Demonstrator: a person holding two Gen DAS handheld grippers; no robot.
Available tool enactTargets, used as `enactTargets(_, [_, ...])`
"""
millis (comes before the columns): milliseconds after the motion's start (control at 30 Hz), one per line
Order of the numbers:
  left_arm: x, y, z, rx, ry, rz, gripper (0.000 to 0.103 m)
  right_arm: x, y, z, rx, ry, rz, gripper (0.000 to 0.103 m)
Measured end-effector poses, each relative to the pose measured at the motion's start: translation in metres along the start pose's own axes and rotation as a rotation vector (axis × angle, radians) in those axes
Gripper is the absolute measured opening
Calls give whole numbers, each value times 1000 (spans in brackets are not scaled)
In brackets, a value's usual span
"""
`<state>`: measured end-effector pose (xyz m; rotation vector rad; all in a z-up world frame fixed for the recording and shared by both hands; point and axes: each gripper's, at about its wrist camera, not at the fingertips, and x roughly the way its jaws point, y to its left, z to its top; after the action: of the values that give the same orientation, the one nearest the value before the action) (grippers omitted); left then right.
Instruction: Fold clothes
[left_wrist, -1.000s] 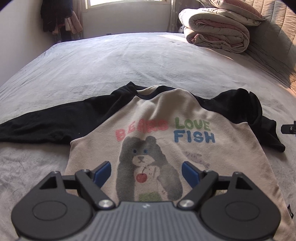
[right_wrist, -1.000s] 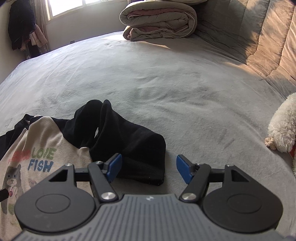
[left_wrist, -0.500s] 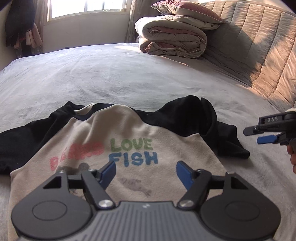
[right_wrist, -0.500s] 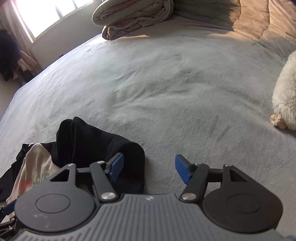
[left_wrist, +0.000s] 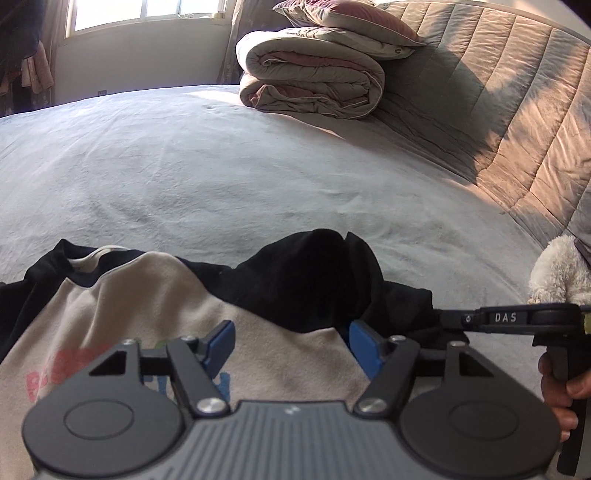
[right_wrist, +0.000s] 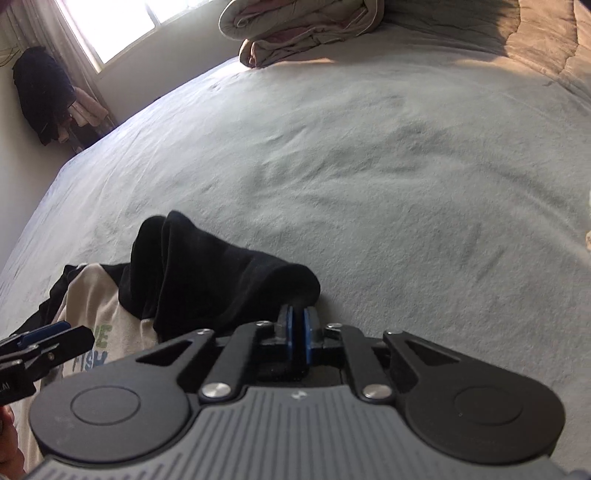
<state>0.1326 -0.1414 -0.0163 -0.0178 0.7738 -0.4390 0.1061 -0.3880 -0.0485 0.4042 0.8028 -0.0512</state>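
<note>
**Right gripper clamps the black sleeve on the grey bed**

On the wide grey bedspread (left_wrist: 229, 177) lies a cream raglan sweatshirt with black sleeves and a printed front (left_wrist: 122, 325), spread flat near the foot of both views. Behind it, a rolled beige-and-pink quilt (left_wrist: 314, 81) with a mauve pillow (left_wrist: 343, 16) on top rests against a padded, quilted headboard (left_wrist: 517, 103); a sunlit window (left_wrist: 147, 14) sits in the far wall, dark clothes (right_wrist: 44, 96) hang in the corner, and a white fluffy toy (left_wrist: 561, 269) sits at the bed's right side.

The left gripper (left_wrist: 291, 343) hovers over the sweatshirt's chest, its blue pads wide apart and holding nothing. The right gripper (right_wrist: 298, 325) has its pads pressed together on the cuff end of the bunched black right sleeve (right_wrist: 207, 277).

Half a second ago the right jaws stood open beside that sleeve; now they are closed on it. The left gripper has shifted right, toward the sleeve's shoulder.
</note>
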Motion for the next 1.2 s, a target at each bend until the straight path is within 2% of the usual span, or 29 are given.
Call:
enactTargets(100, [7, -5, 7, 7, 8, -39, 52, -17, -3, 11, -19, -118, -53, 8])
enactTargets(200, [18, -14, 11, -6, 27, -120, 52, -32, -4, 17, -56, -220, -98, 8])
enactTargets(300, [31, -27, 15, -13, 49, -183, 52, -38, -5, 18, -89, -258, -115, 8])
enactTargets(367, [40, -36, 19, 0, 59, -196, 52, -39, -9, 17, -101, -253, -126, 8])
enactTargets(500, [52, -48, 28, 5, 85, -197, 52, -40, -17, 11, -114, -224, -138, 8])
enactTargets(733, [54, -38, 32, -135, 137, -319, 52, -44, -3, -5, -188, -135, 67, 8])
enactTargets(833, [54, -38, 32, -166, 165, -359, 52, -38, 12, -17, -232, -65, 134, 8])
enactTargets(967, [55, -45, 28, -157, 196, -363, 51, -24, 23, -30, -260, 28, 161, 9])
enactTargets(1033, [62, -47, 24, -146, 227, -344, 36, -18, 27, -37, -284, 68, 159, 12])
enactTargets(1067, [67, -47, 22, -143, 246, -336, 22, -16, 28, -40, -296, 88, 158, 15])
enactTargets(1133, [75, -48, 18, -138, 282, -312, 19, -19, 25, -39, -295, 104, 166, 16])
enactTargets(1167, [80, -47, 15, -134, 294, -288, 18, -23, 21, -37, -285, 104, 172, 20])
enactTargets(1200, [82, -46, 12, -129, 302, -268, 18, -27, 17, -33, -271, 96, 175, 30])
